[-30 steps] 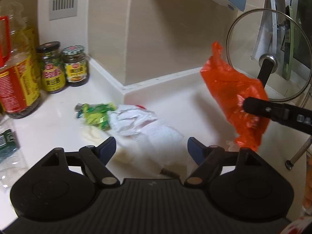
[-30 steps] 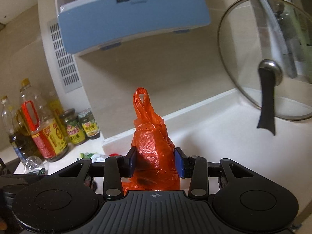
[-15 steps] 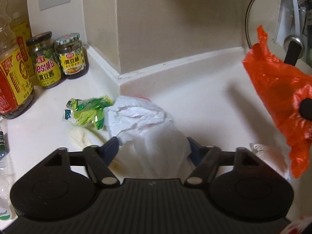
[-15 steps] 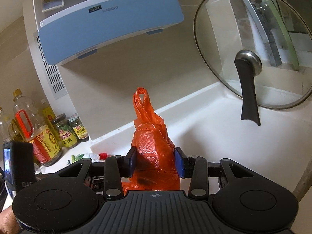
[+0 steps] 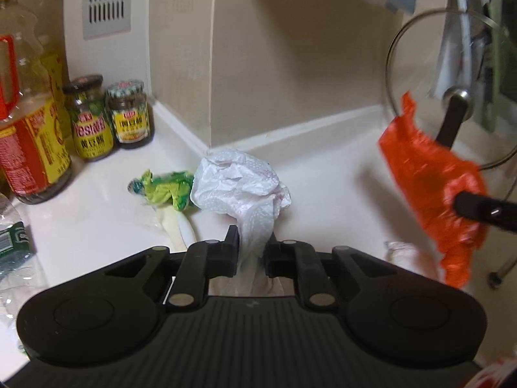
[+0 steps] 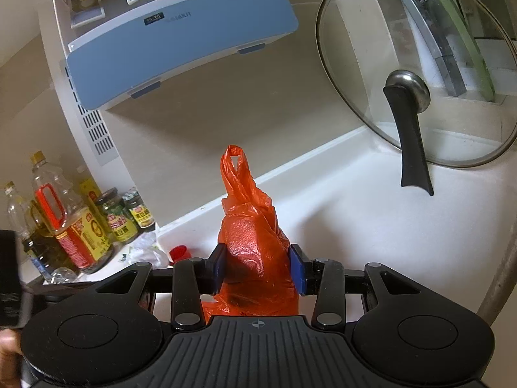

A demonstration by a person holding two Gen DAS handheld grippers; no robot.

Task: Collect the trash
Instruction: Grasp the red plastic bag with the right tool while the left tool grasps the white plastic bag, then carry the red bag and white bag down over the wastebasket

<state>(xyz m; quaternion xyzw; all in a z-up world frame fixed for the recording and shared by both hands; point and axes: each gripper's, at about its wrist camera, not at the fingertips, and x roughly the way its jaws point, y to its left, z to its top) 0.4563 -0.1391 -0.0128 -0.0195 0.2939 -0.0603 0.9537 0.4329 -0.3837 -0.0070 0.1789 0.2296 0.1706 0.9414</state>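
Note:
My left gripper (image 5: 252, 248) is shut on a crumpled white paper towel (image 5: 240, 190) and holds it just above the white counter (image 5: 97, 207). A green wrapper (image 5: 163, 189) lies on the counter left of the towel. My right gripper (image 6: 258, 265) is shut on an orange plastic bag (image 6: 255, 245), held up in the air; the bag also shows at the right of the left wrist view (image 5: 433, 181). A red bottle cap (image 6: 178, 253) lies on the counter left of the bag.
Two sauce jars (image 5: 110, 116) and an oil bottle (image 5: 26, 129) stand at the back left. A glass pot lid (image 6: 416, 74) leans against the right wall. A blue wall unit (image 6: 174, 32) hangs above. A crushed clear bottle (image 5: 13, 242) lies at the left edge.
My left gripper closed on the white paper towel and lifted it off the counter. The right gripper kept hold of the orange bag and shifted slightly.

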